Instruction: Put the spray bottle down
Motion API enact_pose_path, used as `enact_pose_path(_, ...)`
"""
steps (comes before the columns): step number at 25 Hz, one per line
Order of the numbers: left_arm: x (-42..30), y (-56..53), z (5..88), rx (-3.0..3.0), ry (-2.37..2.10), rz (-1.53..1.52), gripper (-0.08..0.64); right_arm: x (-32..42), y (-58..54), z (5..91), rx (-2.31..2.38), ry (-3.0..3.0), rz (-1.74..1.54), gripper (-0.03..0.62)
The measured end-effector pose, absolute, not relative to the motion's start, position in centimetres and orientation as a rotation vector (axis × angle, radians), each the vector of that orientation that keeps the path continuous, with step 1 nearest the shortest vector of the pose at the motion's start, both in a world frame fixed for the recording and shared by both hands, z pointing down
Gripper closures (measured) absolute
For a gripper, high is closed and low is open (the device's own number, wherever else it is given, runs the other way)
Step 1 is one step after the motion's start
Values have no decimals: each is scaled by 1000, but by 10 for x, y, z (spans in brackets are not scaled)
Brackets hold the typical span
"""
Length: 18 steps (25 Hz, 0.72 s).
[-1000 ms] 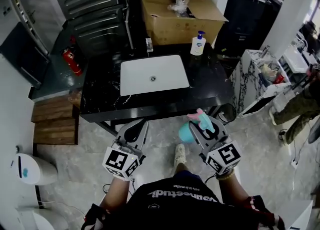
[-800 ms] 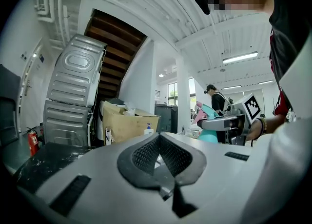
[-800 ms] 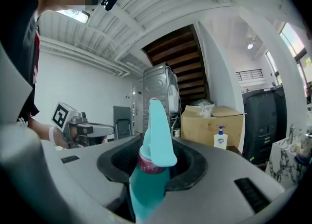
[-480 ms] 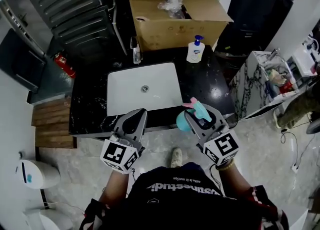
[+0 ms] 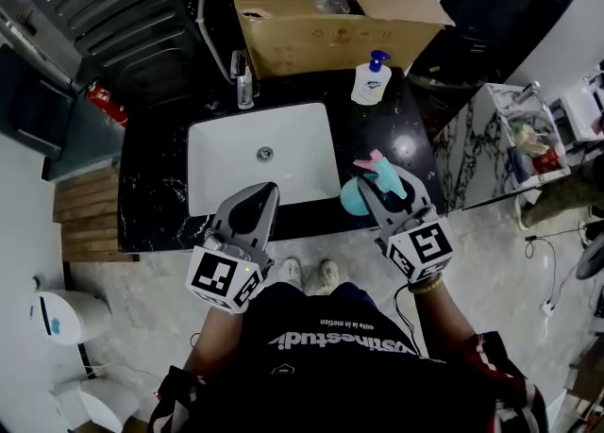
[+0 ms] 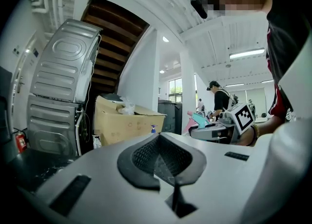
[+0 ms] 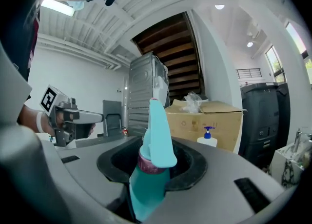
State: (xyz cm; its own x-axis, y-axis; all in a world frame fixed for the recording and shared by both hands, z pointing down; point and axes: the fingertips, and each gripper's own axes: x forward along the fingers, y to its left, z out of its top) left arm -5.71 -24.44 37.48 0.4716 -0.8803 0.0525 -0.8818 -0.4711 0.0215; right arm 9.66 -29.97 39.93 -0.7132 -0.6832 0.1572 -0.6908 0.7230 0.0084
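Entry, head view and both gripper views.

Two grippers, one per hand, each with one marker cube.

Left gripper (image 5: 265, 193): its own view shows the jaws together, pads meeting, nothing between them. It points toward the front edge of the sink (image 5: 226, 153).

Right gripper (image 5: 387, 191): jaws partly apart and clamped on the one spray bottle (image 5: 353, 200). I count a single bottle: teal body, pink collar, teal trigger head. In the right gripper view the body sits down between the pads and the head stands up above them. From the head view the bottle is held over the front right part of the black counter (image 5: 151, 176), just right of the sink. I cannot tell whether its base touches the counter.

Other things on the counter:
- one white sink
- one faucet (image 5: 243, 77) behind it
- one soap pump bottle (image 5: 371, 82) at the back right, well apart from the spray bottle

Behind the counter is one cardboard box (image 5: 330, 25). One red fire extinguisher (image 5: 106, 106) stands at the left. Two shoes (image 5: 308, 275) show on the floor below the counter's edge.
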Motion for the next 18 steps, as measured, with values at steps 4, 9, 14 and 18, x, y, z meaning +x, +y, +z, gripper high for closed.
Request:
enact_pose_path(4, -66, -257, 381, 2674, -1569, 77, 546, 97, -331, 425, 1192, -2710, 80, 420)
enact_pose_path(9, -80, -275, 396, 2647, -1543, 73, 546, 98, -368, 458, 1277, -2631, 107, 422)
enact_pose_path(14, -85, -282, 407, 2632, -1514, 77, 546, 94, -396, 480, 1313, -2585, 86, 422)
enact_pose_path(18, -92, -285, 413, 2618, -1511, 83, 546, 91, -411, 491, 1336, -2566, 83, 422)
